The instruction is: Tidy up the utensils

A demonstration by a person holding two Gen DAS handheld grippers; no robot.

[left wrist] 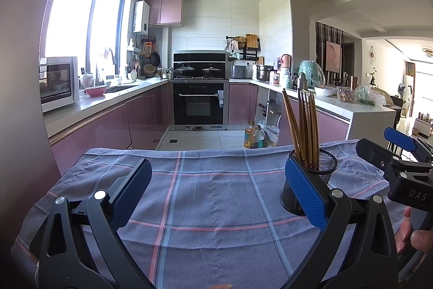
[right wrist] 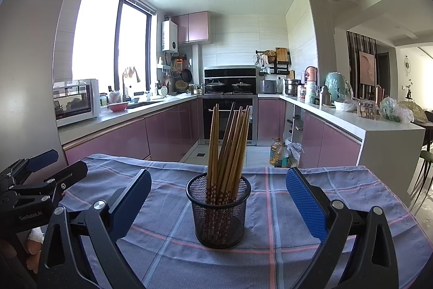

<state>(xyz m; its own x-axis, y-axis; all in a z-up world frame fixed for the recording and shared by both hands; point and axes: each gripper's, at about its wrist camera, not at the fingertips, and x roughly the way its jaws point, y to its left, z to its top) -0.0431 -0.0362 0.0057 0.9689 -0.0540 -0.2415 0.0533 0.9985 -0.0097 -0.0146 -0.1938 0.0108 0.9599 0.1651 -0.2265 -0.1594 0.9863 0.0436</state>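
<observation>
A black mesh cup stands upright on a checked blue cloth with several wooden chopsticks standing in it. My right gripper is open, its fingers spread either side of the cup and short of it, touching nothing. In the left wrist view the same cup and chopsticks sit behind the right finger of my left gripper, which is open over bare cloth. The right gripper's body shows at the right edge there; the left gripper's body shows at the left edge of the right wrist view.
The cloth-covered table ends a little beyond the cup. Behind it lie a tiled kitchen floor, pink cabinets, an oven and oil bottles on the floor. A white counter with jars and bags runs along the right. A hand holds the right gripper's handle.
</observation>
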